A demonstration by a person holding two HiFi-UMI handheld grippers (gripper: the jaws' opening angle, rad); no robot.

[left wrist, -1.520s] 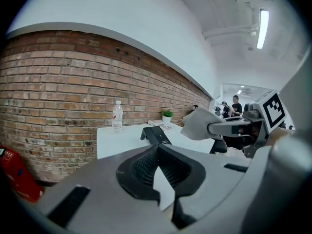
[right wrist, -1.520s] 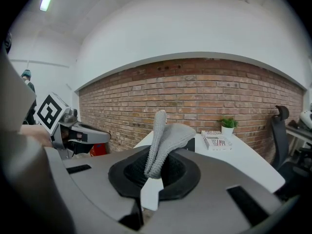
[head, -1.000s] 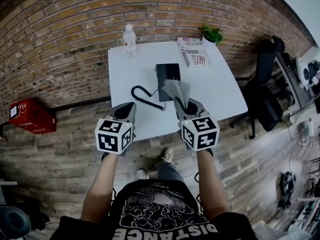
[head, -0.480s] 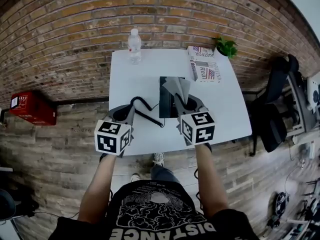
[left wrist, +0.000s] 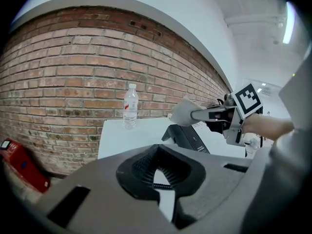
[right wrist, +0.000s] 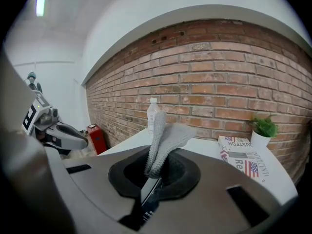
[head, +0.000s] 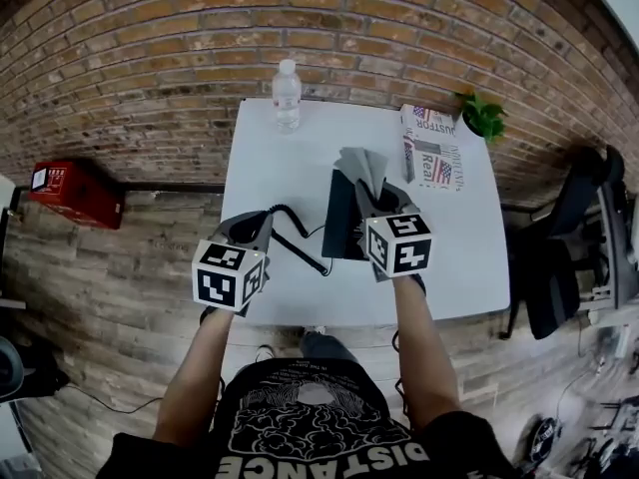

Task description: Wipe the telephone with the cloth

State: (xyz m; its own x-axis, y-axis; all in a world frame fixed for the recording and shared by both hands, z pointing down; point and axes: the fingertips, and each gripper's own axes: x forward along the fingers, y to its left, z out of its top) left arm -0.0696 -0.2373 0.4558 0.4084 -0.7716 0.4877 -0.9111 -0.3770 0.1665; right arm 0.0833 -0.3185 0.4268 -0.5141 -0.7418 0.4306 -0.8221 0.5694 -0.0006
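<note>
The right gripper [head: 377, 196] pinches the grey cloth [head: 361, 165], which sticks up out of its closed jaws over the far end of the black telephone [head: 344, 233]. The telephone lies in the middle of the white table [head: 270, 158], and its coiled cord [head: 298, 236] trails off to the left. The left gripper [head: 255, 228], jaws together and empty, hovers by the cord, just left of the telephone.

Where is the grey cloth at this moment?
In the head view the cloth is clamped in the right gripper, right of centre, over the black telephone in the middle of the white table.
</note>
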